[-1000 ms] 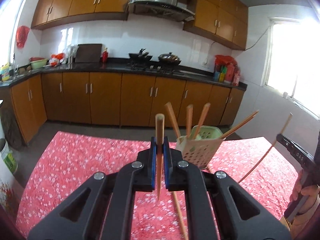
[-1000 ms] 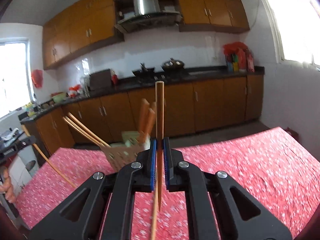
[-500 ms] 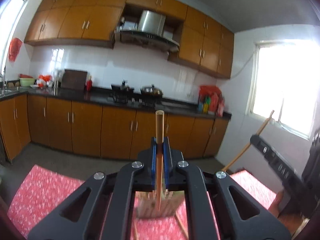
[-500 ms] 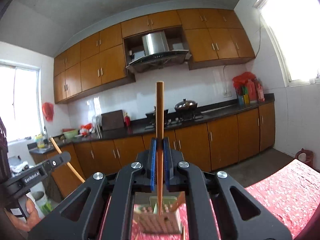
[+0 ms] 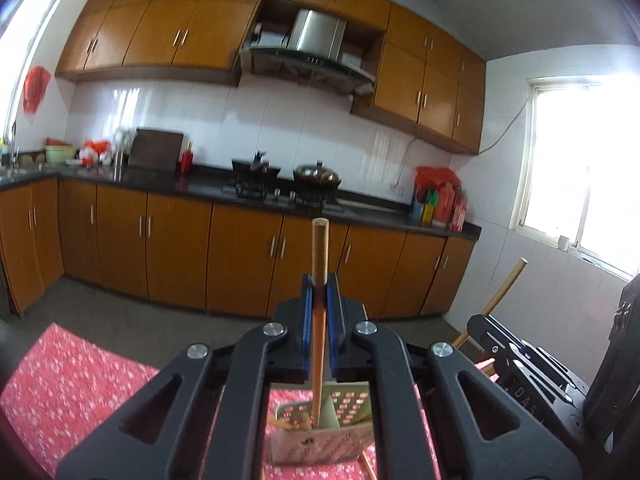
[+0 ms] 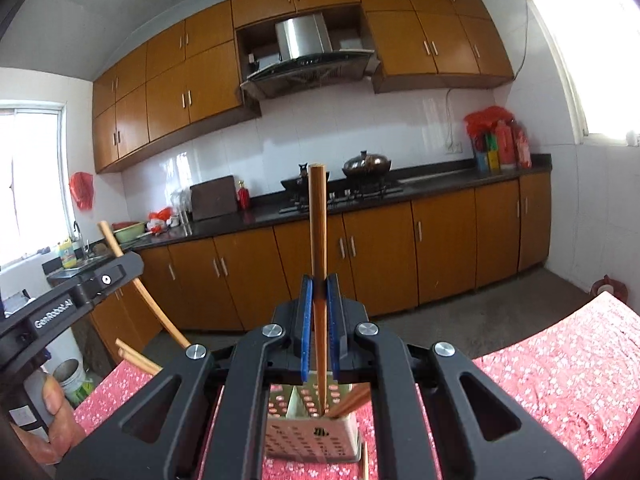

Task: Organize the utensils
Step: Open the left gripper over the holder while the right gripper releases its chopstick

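Both claws grip one chopstick each: left claw [image 5: 319, 320] and right claw [image 6: 320, 320] hold them upright above the perforated basket [image 6: 312, 436] on the red tabletop [image 6: 560, 380].

Red floral tablecloth [image 5: 80, 376], beige perforated basket [image 6: 312, 436], orange-brown cabinets [image 5: 176, 256].

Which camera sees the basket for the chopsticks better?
The right wrist view: the utensil basket shows its front wall and open top between the gripper's arms, with chopsticks leaning inside. The left wrist view shows the same basket, but blurrier and cut off at its right side.
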Tool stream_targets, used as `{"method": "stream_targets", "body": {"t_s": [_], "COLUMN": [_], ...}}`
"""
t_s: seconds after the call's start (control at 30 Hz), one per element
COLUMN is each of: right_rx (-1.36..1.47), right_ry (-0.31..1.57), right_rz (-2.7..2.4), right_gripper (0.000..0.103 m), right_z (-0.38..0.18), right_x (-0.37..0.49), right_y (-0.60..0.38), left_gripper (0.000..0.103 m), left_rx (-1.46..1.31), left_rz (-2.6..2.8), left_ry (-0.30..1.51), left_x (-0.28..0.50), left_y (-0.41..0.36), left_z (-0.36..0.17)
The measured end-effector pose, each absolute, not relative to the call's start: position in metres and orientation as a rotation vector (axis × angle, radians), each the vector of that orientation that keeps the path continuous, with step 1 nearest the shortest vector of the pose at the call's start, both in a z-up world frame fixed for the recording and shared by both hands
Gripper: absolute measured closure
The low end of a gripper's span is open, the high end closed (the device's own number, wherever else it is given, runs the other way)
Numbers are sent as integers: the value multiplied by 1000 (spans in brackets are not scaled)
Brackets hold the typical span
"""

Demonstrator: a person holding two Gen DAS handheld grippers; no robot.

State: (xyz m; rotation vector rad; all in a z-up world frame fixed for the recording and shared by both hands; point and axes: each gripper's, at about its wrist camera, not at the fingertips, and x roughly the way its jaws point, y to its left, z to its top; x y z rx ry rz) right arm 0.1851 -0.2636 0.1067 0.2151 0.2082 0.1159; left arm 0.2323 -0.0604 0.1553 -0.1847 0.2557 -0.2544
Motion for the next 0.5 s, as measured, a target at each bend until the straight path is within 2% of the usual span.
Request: {"method": "stream_targets", "body": {"t_s": [0.17,0.23,0.3,0.5], "right_rx": [205,202,197,178], "right_ry": [201,193,181,239], "right_rz": [118,116,105,52], "right_gripper": [93,87,79,79], "right_z": [114,118,122,105], "right_x": [172,165,151,115], "right_y": [-264,-266,-271,-292], "left_gripper": [89,82,80,80], "left_rx": [-195,-196,-195,-167], "left_rz": [-241,-232,-217,-159], "left_ry": [259,249,242,269], "left_x": [224,214,204,165], "left_y": [-47,-41,-33,-3], "left_z": [152,154,156,145]}}
